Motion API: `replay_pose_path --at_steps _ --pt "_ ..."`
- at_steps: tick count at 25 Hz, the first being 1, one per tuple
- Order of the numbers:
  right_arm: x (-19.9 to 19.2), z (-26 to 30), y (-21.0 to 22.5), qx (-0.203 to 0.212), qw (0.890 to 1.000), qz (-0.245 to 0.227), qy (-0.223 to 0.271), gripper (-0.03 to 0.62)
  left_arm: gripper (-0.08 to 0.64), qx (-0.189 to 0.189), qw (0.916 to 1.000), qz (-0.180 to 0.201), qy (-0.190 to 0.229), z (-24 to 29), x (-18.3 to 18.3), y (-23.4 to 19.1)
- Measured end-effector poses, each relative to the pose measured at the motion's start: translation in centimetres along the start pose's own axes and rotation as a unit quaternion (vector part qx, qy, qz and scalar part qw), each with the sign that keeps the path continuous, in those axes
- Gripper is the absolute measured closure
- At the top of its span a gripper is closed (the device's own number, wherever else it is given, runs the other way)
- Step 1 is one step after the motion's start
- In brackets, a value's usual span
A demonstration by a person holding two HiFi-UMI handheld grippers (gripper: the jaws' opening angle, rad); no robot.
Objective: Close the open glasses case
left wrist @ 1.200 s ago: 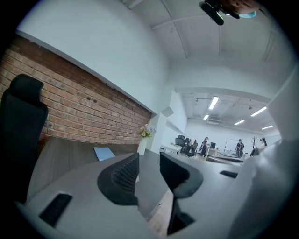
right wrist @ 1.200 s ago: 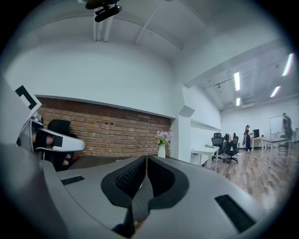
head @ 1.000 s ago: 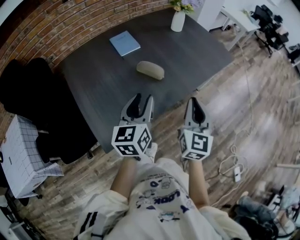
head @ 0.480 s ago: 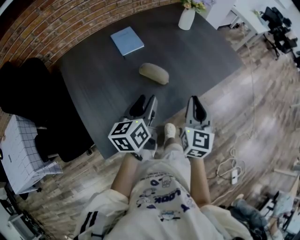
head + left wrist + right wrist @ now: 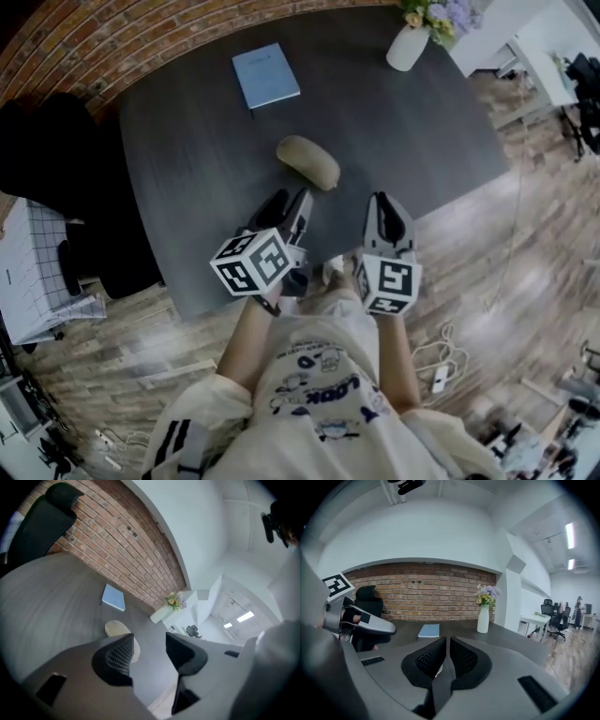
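Observation:
The tan glasses case [image 5: 307, 161] lies on the dark table [image 5: 403, 122], a rounded oblong with no raised lid that I can make out. My left gripper [image 5: 289, 202] hovers just short of its near side; its jaws are opening and nothing is between them. In the left gripper view the case [image 5: 117, 629] shows past the left jaw, partly hidden by it, with the left gripper [image 5: 149, 641] gaping. My right gripper [image 5: 387, 204] is to the right of the case, jaws pressed together and empty. The right gripper view shows the right gripper [image 5: 447, 648] shut.
A blue book [image 5: 266, 75] lies at the table's far side. A white vase with flowers [image 5: 409, 45] stands at the far right corner. A black chair [image 5: 56, 159] and a white gridded box [image 5: 28, 272] are left of the table. The near table edge runs under both grippers.
Both grippers have moved forward over the table edge toward the case. The left gripper has rolled and its jaws have spread wider. The right jaws stay together.

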State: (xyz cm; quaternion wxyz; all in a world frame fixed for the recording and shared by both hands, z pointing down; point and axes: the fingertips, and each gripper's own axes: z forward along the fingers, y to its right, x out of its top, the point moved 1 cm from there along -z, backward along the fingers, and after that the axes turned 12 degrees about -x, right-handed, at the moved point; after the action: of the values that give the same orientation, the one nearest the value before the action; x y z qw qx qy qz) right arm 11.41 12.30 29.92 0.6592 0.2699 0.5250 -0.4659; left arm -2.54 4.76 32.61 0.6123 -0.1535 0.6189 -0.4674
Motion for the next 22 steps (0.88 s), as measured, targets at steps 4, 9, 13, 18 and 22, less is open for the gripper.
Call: replay_pose_path --at_steps 4,9,13,18,22 --pt "-0.7 3.5 -0.1 0.059 0.998 -0.022 -0.017 0.583 0.349 0.031 0.9964 -0.076 0.021 2.2 -0.6 -2.2" --pt "-1.3 6.9 -0.4 0.128 0.990 -0.044 -0.044 0.581 0.329 0.063 0.9892 -0.124 0.046 4.7 -0.5 -4.1" --pt "-3.0 8.9 -1.0 0.183 0.979 -0.055 -0.067 0.581 0.316 0.082 0.9821 -0.159 0.059 6.0 -1.0 -5.5" --pt "-4.5 10.4 -2.5 0.248 0.963 -0.063 -0.090 0.581 0.304 0.101 0.9731 -0.194 0.073 7.3 -1.6 -7.4" --pt "-6.4 11.1 -3.3 0.284 0.948 -0.084 -0.112 0.549 0.299 0.099 0.9693 -0.211 0.079 8.1 -1.8 -8.5"
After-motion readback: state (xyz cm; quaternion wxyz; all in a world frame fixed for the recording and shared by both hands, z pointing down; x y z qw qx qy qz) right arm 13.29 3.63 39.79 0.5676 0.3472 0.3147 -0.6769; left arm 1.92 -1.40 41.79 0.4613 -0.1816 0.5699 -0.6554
